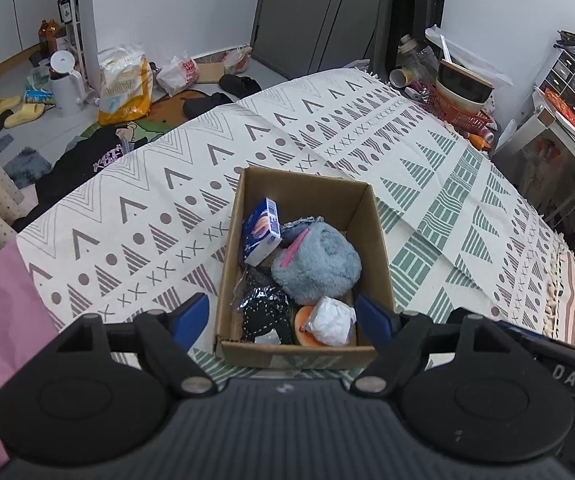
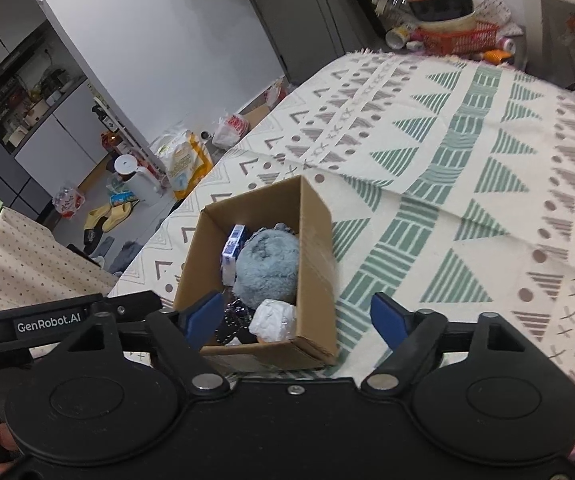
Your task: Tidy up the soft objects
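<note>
A patterned cloth covers the bed. On it sits an open cardboard box, the landmark here. Inside the box lie a grey plush toy, a blue-and-white carton, black dotted fabric and a white wad. The left gripper and the right gripper hover at the box's near edge, both wide open and empty.

The cloth is cream, printed with rows of grey-brown chevrons, dots, crosses and striped triangles, turning to green striped triangles and bars toward its right edge. The box is plain brown cardboard. In it lie a fluffy grey-blue plush with a pink strip, a blue and white carton, a black pouch with white dots, a white wad and something orange.
</note>
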The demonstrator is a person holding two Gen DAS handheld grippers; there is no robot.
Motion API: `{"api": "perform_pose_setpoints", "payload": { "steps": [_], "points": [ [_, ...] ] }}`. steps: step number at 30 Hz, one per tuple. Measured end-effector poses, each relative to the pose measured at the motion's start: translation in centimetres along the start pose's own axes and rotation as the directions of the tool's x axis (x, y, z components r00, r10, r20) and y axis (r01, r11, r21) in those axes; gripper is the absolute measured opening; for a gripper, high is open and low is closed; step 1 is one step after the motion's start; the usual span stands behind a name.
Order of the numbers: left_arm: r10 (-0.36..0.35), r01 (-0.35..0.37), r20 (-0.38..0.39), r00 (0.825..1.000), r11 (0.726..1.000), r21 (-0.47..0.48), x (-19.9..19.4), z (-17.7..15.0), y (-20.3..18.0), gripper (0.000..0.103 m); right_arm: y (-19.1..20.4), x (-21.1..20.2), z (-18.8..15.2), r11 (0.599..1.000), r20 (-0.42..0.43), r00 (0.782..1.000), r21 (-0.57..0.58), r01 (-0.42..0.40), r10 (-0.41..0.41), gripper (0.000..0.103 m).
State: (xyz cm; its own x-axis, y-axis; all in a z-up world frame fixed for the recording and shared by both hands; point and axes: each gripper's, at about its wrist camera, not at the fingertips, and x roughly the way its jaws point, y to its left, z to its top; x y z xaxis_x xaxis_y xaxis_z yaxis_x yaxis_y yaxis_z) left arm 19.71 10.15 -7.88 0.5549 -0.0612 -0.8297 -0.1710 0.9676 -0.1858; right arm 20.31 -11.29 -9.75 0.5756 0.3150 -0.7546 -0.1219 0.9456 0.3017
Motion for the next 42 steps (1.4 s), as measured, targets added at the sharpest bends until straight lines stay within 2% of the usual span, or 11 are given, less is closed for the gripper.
{"api": "perform_pose_setpoints", "payload": {
  "steps": [8,10,14,19,24,28,42],
  "points": [
    [-0.006,0.005,0.030,1.000,1.000,0.016,-3.0,-1.1,-1.7,0.081,-1.0,-4.1,-0.5,0.999,0.087,0.996,-0.006,0.037,-0.037,0.099],
    [-0.013,0.012,0.045,0.999,1.000,0.017,-3.8,-1.4,-2.1,0.090,-1.4,-5.2,-0.6,0.999,0.109,0.993,-0.008,0.041,-0.040,0.103],
    [0.011,-0.015,0.091,0.996,0.999,0.044,-5.5,-2.2,-3.1,0.098,-2.0,-7.3,-0.8,0.999,0.148,0.989,-0.022,0.028,-0.024,0.103],
    [-0.014,0.006,0.112,0.994,0.997,0.074,-7.0,-3.5,-4.2,0.103,-2.5,-9.7,-1.8,0.999,0.186,0.982,-0.027,0.040,-0.034,0.103],
    [-0.042,0.029,0.140,0.989,0.995,0.098,-9.0,-4.7,-5.1,0.103,-3.0,-11.9,-2.8,0.999,0.224,0.974,-0.032,0.040,-0.032,0.103],
    [-0.038,0.020,0.164,0.986,0.994,0.112,-10.5,-5.1,-5.7,0.103,-3.2,-13.8,-3.2,0.999,0.238,0.971,-0.036,0.023,-0.013,0.103],
    [-0.052,0.011,0.240,0.969,0.985,0.171,-16.5,-8.8,-7.5,0.103,-3.2,-19.7,-5.5,0.995,0.279,0.960,-0.078,0.060,-0.036,0.103]
  ]
}}
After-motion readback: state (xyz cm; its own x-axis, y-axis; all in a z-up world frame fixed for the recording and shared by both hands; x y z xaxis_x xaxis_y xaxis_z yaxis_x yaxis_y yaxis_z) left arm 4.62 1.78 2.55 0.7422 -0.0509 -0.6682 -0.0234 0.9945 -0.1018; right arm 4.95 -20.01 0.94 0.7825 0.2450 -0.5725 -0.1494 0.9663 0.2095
